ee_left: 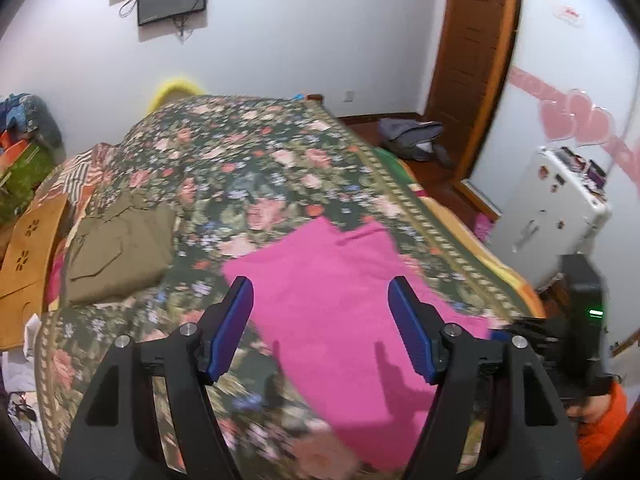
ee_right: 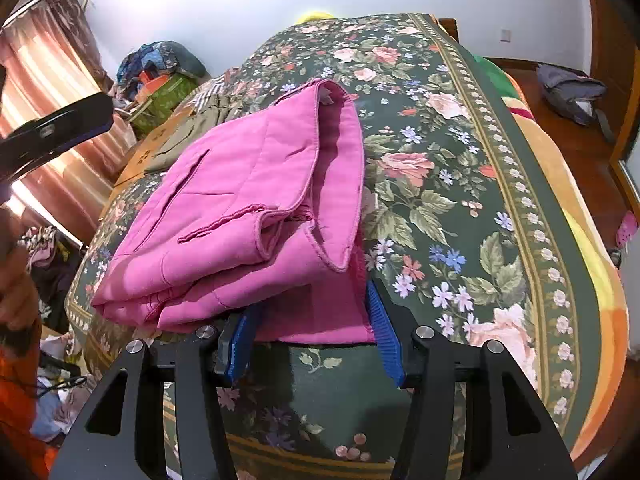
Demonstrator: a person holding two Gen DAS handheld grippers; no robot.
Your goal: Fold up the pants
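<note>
The pink pants lie folded in a thick stack on the floral bedspread. They also show in the left wrist view, blurred. My left gripper is open and empty, held above the pants. It also shows in the right wrist view at the left edge. My right gripper is open at the near edge of the pants, its fingers on either side of the lowest layer's hem, not closed on it. The right gripper's body shows at the right of the left wrist view.
Folded olive-green clothing lies on the bed to the left, beside a wooden board. A grey bag lies on the wooden floor at right. A white fridge stands by the bed. Clutter piles up at left.
</note>
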